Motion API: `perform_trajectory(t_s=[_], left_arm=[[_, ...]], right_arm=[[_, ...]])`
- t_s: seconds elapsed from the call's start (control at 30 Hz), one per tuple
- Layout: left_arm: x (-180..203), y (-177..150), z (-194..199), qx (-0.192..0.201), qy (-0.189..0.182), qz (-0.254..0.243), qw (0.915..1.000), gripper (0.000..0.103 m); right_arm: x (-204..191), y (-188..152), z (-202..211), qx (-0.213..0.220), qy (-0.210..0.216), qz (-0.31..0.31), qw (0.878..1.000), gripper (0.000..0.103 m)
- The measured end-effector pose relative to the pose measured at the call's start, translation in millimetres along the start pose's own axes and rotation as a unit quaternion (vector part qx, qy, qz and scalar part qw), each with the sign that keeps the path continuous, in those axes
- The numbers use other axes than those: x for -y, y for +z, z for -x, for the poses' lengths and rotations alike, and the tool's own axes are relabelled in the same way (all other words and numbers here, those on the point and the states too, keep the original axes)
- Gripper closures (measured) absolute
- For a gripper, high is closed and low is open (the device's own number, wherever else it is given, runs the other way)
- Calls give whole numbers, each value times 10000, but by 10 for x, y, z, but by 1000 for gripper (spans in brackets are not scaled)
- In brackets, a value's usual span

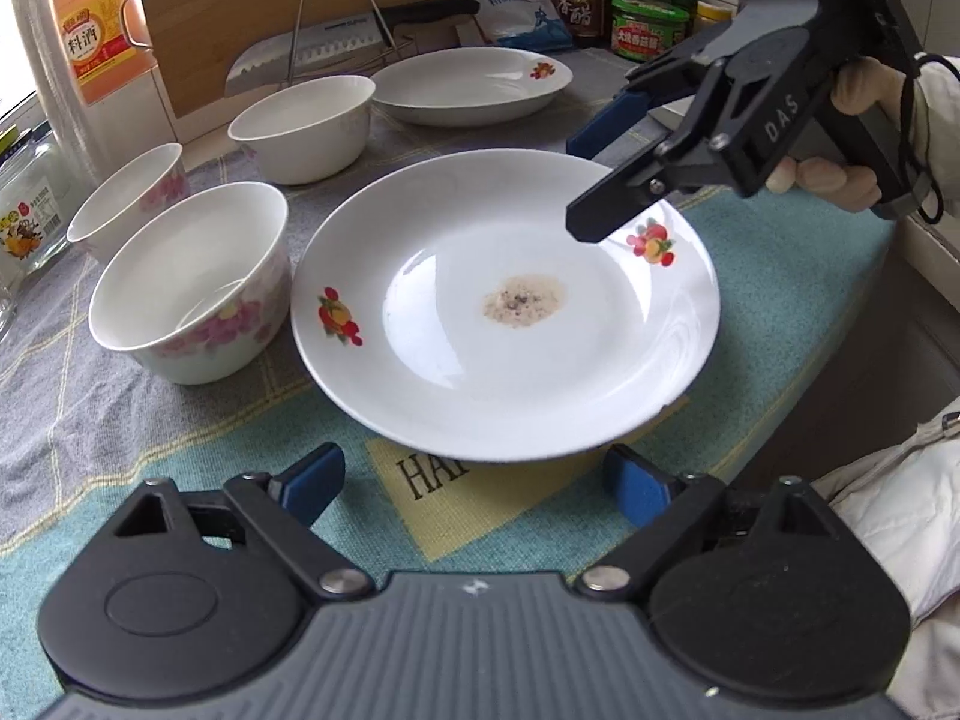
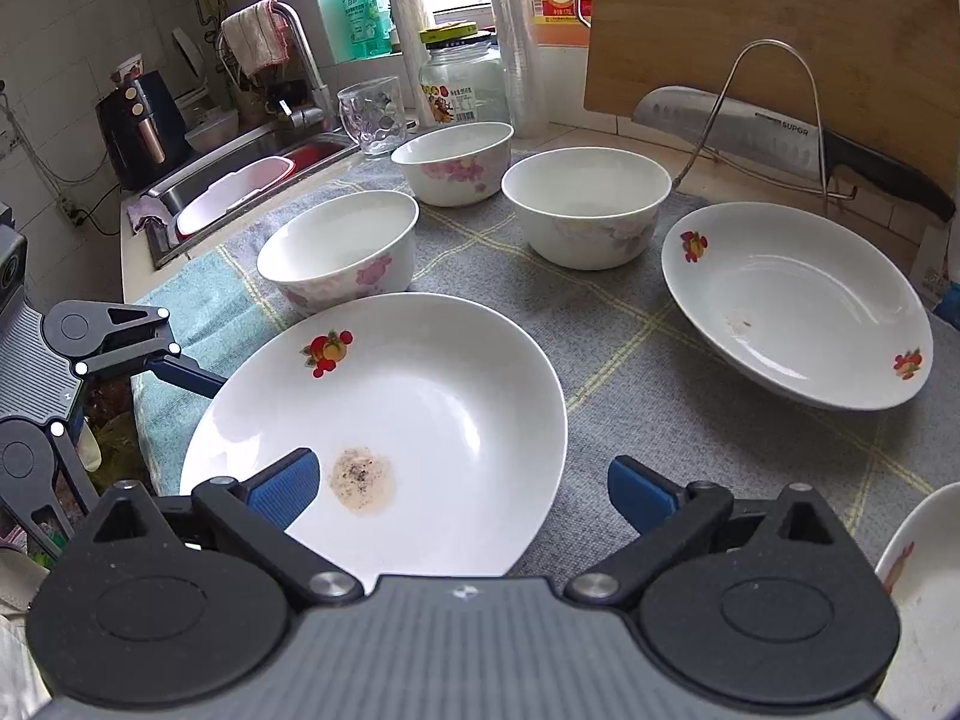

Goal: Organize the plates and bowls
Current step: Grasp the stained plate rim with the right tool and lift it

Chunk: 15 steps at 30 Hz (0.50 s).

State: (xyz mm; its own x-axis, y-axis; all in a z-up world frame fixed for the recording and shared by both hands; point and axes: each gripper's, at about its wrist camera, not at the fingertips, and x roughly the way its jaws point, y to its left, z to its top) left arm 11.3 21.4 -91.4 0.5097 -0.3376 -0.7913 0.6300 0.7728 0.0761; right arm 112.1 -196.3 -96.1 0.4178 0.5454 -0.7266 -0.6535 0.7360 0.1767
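Note:
A white plate (image 1: 504,306) (image 2: 384,408) with fruit prints and a brown stain lies on the cloth. My left gripper (image 1: 474,486) is open just short of the plate's near rim, nothing between its pads. My right gripper (image 1: 591,180) (image 2: 462,492) is open and straddles the rim on the opposite side, one pad above the plate, one outside it, neither touching. One left fingertip (image 2: 186,375) shows beside the plate. Three flowered bowls (image 1: 186,294) (image 1: 129,198) (image 1: 300,126) stand to the left. A second plate (image 1: 471,84) (image 2: 798,306) lies farther back.
A knife (image 2: 750,120) rests on a wire rack before a wooden board (image 2: 780,18). Bottles, a jar (image 2: 462,84) and a glass mug (image 2: 372,114) line the back. The sink (image 2: 240,174) is beyond the bowls. Part of a third plate (image 2: 924,600) shows at right.

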Motion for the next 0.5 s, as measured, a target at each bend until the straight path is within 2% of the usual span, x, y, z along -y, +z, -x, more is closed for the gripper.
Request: perform_trajectory(t_s=[0.17, 0.33, 0.5], left_arm=[[-52, 14, -38, 183, -164, -259, 9994, 10], [-97, 21, -55, 256, -264, -339, 9987, 9], [-117, 25, -76, 305, -343, -401, 9981, 9]], right_arm=[[-9, 92, -168, -247, 168, 60, 9995, 1], [34, 184, -265, -397, 385, -30, 9985, 10], [61, 228, -330, -469, 468, -92, 9978, 10]])
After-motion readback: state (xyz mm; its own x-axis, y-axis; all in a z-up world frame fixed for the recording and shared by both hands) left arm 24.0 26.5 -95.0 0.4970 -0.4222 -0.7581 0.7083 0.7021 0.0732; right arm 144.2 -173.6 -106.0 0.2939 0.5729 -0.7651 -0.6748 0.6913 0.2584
